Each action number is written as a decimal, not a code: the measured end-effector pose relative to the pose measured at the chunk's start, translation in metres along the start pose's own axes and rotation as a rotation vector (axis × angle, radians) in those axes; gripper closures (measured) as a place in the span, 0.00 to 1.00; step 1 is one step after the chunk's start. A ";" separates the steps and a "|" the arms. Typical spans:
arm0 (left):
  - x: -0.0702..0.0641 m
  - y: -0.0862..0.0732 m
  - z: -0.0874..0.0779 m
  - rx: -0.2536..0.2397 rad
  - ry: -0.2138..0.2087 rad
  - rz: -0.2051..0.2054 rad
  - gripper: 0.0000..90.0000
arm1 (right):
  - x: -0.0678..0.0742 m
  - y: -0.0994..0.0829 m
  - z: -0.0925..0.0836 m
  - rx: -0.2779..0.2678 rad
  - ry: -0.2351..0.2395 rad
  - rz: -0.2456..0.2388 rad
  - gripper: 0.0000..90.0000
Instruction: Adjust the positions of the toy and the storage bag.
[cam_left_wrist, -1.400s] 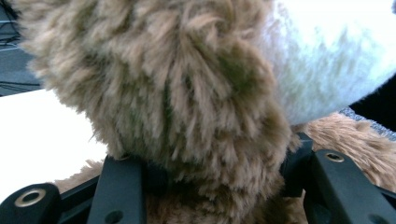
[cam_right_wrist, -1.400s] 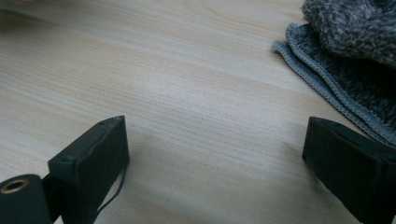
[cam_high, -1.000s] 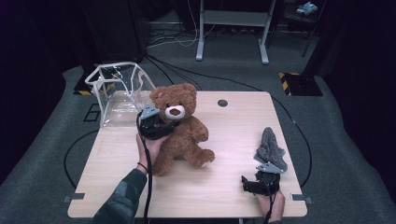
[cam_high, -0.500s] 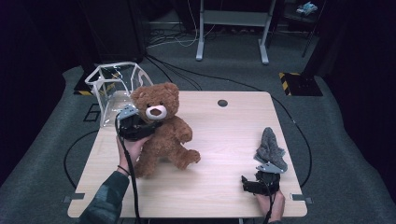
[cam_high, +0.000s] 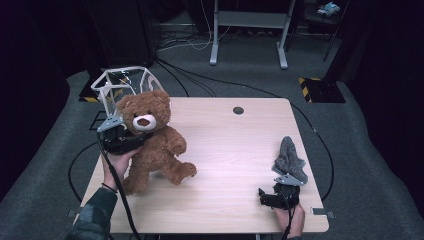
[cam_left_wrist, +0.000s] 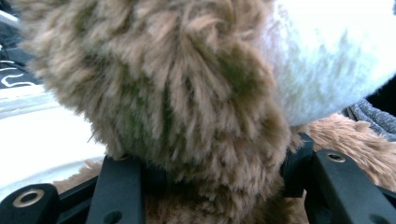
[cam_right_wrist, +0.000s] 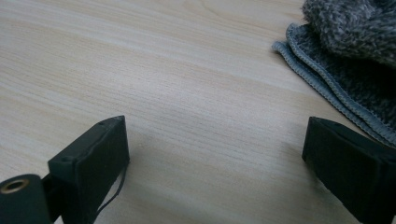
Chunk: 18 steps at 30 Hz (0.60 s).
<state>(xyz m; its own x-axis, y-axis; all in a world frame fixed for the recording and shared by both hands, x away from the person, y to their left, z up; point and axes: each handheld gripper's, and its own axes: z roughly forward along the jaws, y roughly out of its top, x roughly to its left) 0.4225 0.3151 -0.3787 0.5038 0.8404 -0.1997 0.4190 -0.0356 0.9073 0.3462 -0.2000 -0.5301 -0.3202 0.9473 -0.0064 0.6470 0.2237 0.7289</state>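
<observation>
A brown teddy bear (cam_high: 155, 150) with a white muzzle sits upright on the left part of the wooden table (cam_high: 230, 145). My left gripper (cam_high: 140, 140) is shut on the bear's neck, just under the chin. In the left gripper view brown fur (cam_left_wrist: 187, 93) bulges between the two black jaws of the left gripper (cam_left_wrist: 205, 186). My right gripper (cam_high: 271, 194) rests low at the table's front right, open, with bare wood between its jaws (cam_right_wrist: 215, 158). A crumpled grey cloth (cam_high: 290, 157) lies just beyond it, and its hemmed edge (cam_right_wrist: 345, 70) shows at the upper right.
A clear box with a white frame (cam_high: 125, 85) stands at the table's back left corner, right behind the bear. A round dark cable hole (cam_high: 238, 110) sits near the back edge. Cables run over the grey floor around the table.
My left hand has carried the bear leftward across the table, closer to the clear box. The right gripper and the grey cloth have stayed where they were.
</observation>
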 end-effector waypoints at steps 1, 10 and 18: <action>0.000 0.000 0.000 0.000 0.000 0.000 0.54 | 0.000 0.000 0.000 0.000 0.000 0.000 0.07; 0.021 -0.010 -0.029 0.019 0.020 -0.010 0.54 | 0.000 0.000 0.000 -0.001 -0.001 -0.001 0.07; 0.039 -0.027 -0.048 0.063 0.003 -0.034 0.53 | 0.000 0.000 0.000 0.000 -0.001 0.000 0.07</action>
<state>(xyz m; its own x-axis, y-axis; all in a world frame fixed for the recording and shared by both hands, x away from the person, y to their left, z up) 0.3946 0.3744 -0.3933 0.4861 0.8433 -0.2293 0.4829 -0.0406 0.8747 0.3462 -0.2000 -0.5301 -0.3198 0.9475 -0.0070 0.6469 0.2238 0.7290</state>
